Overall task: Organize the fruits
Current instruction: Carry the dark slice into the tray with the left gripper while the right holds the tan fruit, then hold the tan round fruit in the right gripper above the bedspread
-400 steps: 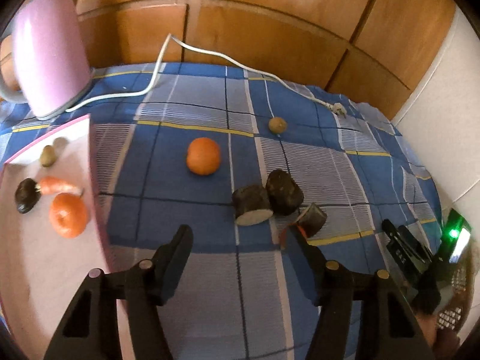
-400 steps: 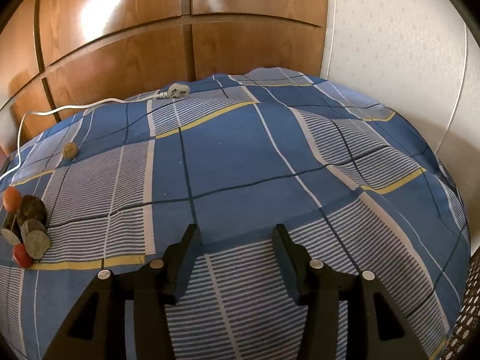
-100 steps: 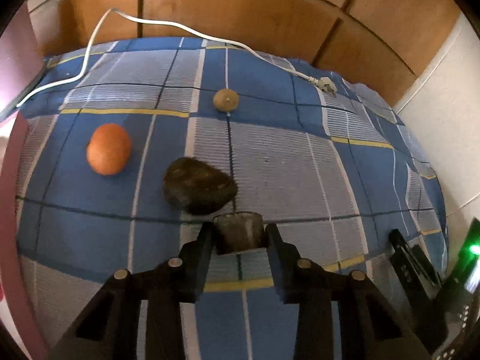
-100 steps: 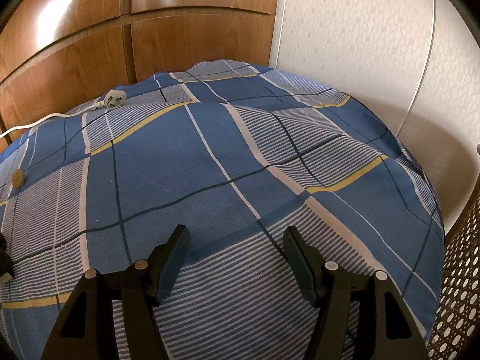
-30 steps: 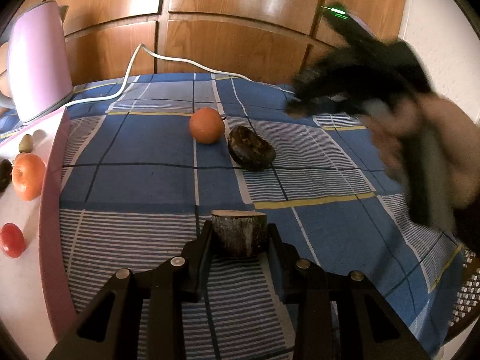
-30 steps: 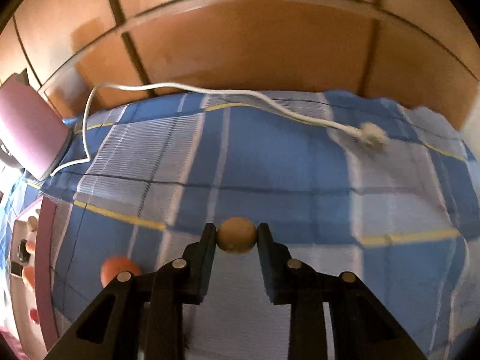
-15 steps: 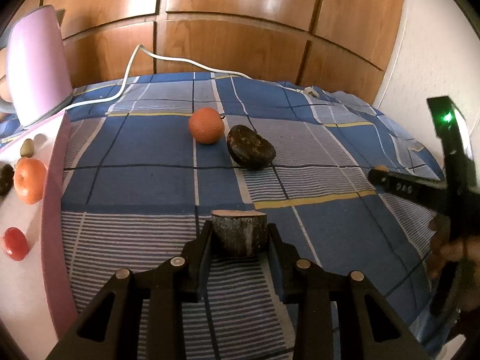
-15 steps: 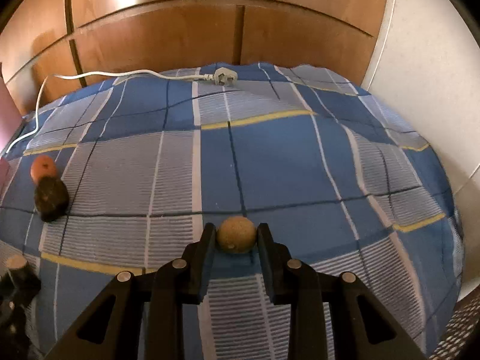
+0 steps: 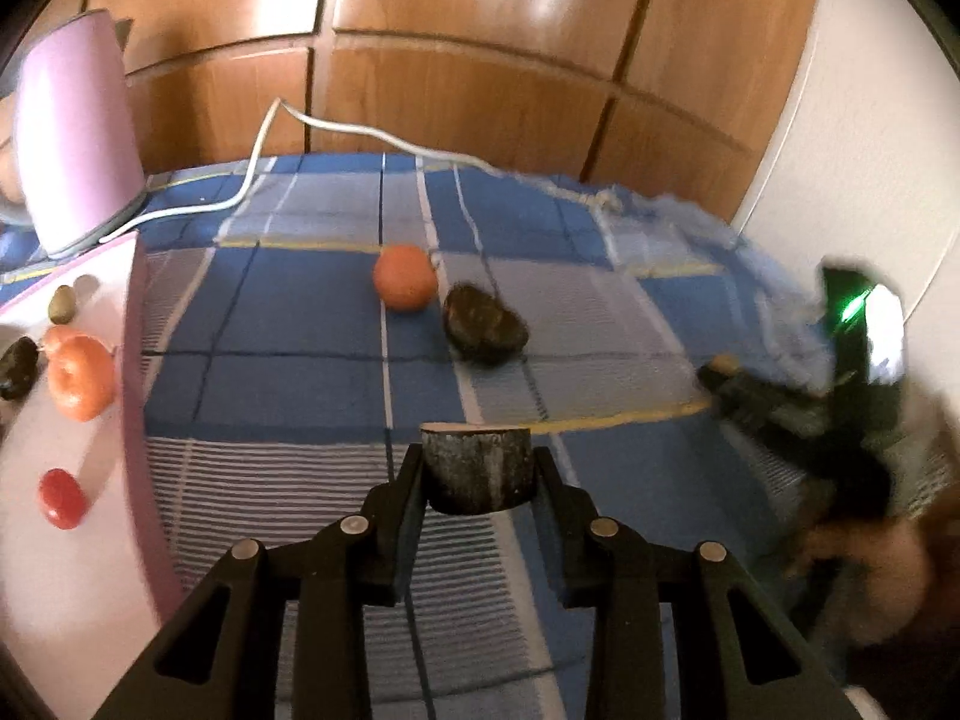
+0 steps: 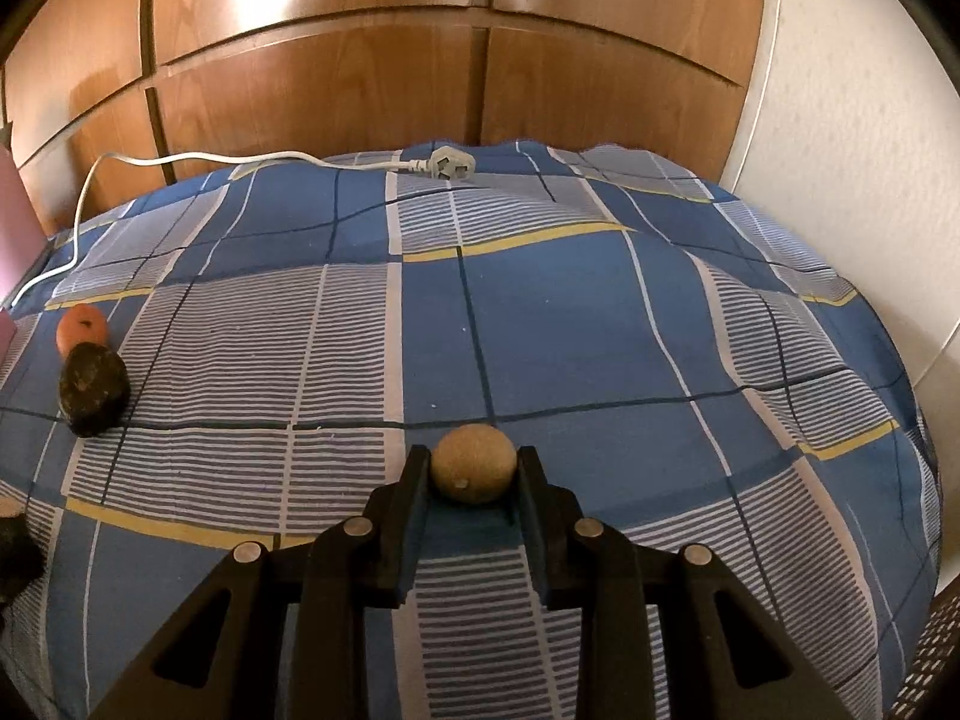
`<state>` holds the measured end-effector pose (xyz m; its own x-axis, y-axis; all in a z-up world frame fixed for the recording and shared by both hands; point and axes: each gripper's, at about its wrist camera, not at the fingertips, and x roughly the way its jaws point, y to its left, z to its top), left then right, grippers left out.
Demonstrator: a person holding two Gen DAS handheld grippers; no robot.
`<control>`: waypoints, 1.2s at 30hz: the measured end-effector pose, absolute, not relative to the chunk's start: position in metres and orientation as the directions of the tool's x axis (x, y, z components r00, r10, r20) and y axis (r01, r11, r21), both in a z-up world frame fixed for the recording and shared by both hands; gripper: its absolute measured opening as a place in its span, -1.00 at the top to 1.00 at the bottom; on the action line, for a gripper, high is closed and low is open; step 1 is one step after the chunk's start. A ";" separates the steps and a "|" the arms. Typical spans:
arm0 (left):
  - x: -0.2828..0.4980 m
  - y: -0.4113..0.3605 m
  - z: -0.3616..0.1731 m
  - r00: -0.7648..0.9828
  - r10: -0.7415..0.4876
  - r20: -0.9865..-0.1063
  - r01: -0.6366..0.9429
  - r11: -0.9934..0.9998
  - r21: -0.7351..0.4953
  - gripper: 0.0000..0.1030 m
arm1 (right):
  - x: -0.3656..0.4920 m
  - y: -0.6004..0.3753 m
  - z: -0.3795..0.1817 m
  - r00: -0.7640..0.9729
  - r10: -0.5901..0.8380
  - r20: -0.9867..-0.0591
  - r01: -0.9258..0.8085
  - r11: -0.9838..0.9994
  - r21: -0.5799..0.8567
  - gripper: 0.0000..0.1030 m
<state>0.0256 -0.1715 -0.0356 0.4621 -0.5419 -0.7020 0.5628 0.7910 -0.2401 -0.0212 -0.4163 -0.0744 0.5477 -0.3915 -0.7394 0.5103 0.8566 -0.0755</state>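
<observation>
two grippers, both clenched. left gripper (image 9: 477, 471) clamped on a dark chunk (image 9: 477, 468), flat pale cut face up, held above the striped part of the checked blue cloth (image 9: 288, 372). right gripper (image 10: 474, 474) clamped on a small round tan fruit (image 10: 474, 464), pads pressing both sides, over the same cloth.

just left of the left gripper, a pink tray (image 9: 129, 420) with white inside, holding a red fruit (image 9: 60, 498) nearest, then an orange (image 9: 81, 378), a dark piece (image 9: 18, 360) at the edge, and a small olive fruit (image 9: 62, 303) furthest back. something orange tucked behind the tray's orange, too hidden to name.

further out on the cloth, a dark lump (image 9: 485, 324) with a second orange (image 9: 405, 284) just beside it, behind and to the left; whether touching, cannot tell. same pair seen far left from the right wrist, orange behind lump. blurred at the right of the left wrist view, the right gripper's body with a green light (image 9: 852, 309) and a hand (image 9: 870, 570) under it.

beyond, a pink kettle (image 9: 72, 138) at the back left corner, its white cord (image 9: 264, 168) trailing over the cloth to a plug (image 10: 447, 165) lying loose near the far edge. behind all, wood panels (image 10: 420, 78), and a white wall (image 10: 840, 150) on the right.
</observation>
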 end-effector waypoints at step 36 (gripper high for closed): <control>0.151 0.032 -0.030 0.586 -0.229 -0.777 -0.010 0.957 -0.290 0.15 | -0.020 -0.416 -0.074 0.548 -0.400 -0.734 0.508 0.857 -0.088 0.44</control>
